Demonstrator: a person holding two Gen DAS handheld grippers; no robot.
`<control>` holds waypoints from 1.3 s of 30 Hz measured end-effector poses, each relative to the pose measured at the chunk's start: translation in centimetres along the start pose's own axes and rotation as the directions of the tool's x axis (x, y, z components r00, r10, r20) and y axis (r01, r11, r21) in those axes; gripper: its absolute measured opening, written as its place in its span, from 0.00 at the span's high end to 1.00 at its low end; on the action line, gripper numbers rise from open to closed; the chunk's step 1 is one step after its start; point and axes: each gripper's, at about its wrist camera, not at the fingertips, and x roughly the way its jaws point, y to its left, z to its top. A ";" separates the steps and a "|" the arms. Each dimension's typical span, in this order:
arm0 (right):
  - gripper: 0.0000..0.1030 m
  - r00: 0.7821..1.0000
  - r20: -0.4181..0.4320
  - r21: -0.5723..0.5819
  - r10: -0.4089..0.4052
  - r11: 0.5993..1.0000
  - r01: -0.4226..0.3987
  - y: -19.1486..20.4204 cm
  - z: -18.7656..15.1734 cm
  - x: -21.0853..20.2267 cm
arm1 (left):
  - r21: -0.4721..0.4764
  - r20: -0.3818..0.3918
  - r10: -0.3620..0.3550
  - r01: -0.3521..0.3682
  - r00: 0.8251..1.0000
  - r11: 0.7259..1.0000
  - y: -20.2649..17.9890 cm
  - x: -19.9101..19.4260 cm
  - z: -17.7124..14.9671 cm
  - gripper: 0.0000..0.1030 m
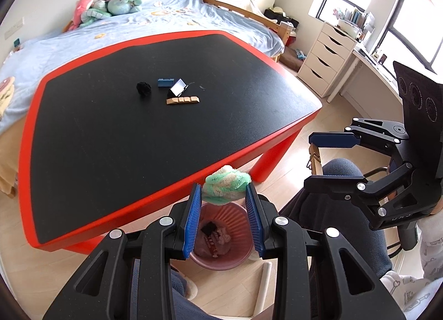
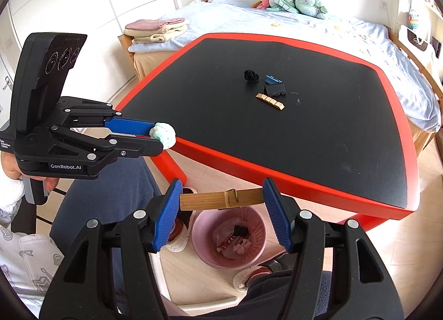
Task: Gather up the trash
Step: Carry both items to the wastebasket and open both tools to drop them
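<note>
While both tools hang over the floor by the table's near edge, we read this as the drop-off step. Our left gripper (image 1: 223,191) pinches a green-and-cream fluffy wad (image 1: 225,184) between its blue pads, just above the pink bin (image 1: 221,237); in the right view the same left gripper (image 2: 159,134) shows the wad (image 2: 163,135) at its tips. Next move, as we judge it: spread the pads so the wad falls in the bin. Further right, our right gripper (image 2: 221,199) clamps a wooden clothespin (image 2: 221,198) endwise over the bin (image 2: 229,237), which already has wrappers and tissue inside. It likely releases too. On the red-rimmed black table (image 2: 277,153) remain a black crumpled lump (image 2: 251,75), a blue block (image 2: 272,79), a dark folded piece (image 2: 275,89) and a tan segmented strip (image 2: 270,101), all near each other, well apart from the bin. Hard to tell: what the dark piece is, the bin's near rim (hidden behind gripper bodies), and the small specks beside the strip.
</note>
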 end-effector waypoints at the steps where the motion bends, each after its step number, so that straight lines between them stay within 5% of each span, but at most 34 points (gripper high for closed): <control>1: 0.42 1.000 0.001 0.000 0.002 1.000 -0.002 0.1 0.0 0.0 | 0.002 0.001 0.000 0.000 1.000 1.000 -0.1 -0.1 0.0 0.69; 5: 0.41 1.000 -0.001 -0.005 0.015 1.000 -0.015 0.3 -0.3 -0.2 | 0.000 0.004 -0.007 0.007 1.000 1.000 -0.4 -0.3 -0.2 0.65; 6: 0.35 1.000 -0.008 -0.008 0.021 1.000 -0.021 0.3 -0.4 -0.2 | 0.000 0.005 -0.006 0.006 1.000 1.000 -0.4 -0.4 -0.3 0.62; 8: 0.14 1.000 -0.010 -0.010 0.017 1.000 -0.017 0.2 -0.4 -0.2 | -0.005 0.014 -0.002 0.002 1.000 1.000 -0.3 -0.5 -0.4 0.32; 11: 0.09 1.000 -0.007 -0.001 0.018 1.000 -0.018 0.0 -0.7 -0.2 | -0.026 0.038 0.012 -0.011 0.999 1.000 0.0 -0.9 -0.4 0.13; 39: 0.05 1.000 -0.017 0.008 0.000 1.000 0.000 -1.0 0.2 0.7 | -0.070 0.046 0.063 -0.059 0.997 0.996 2.3 -0.9 0.6 0.08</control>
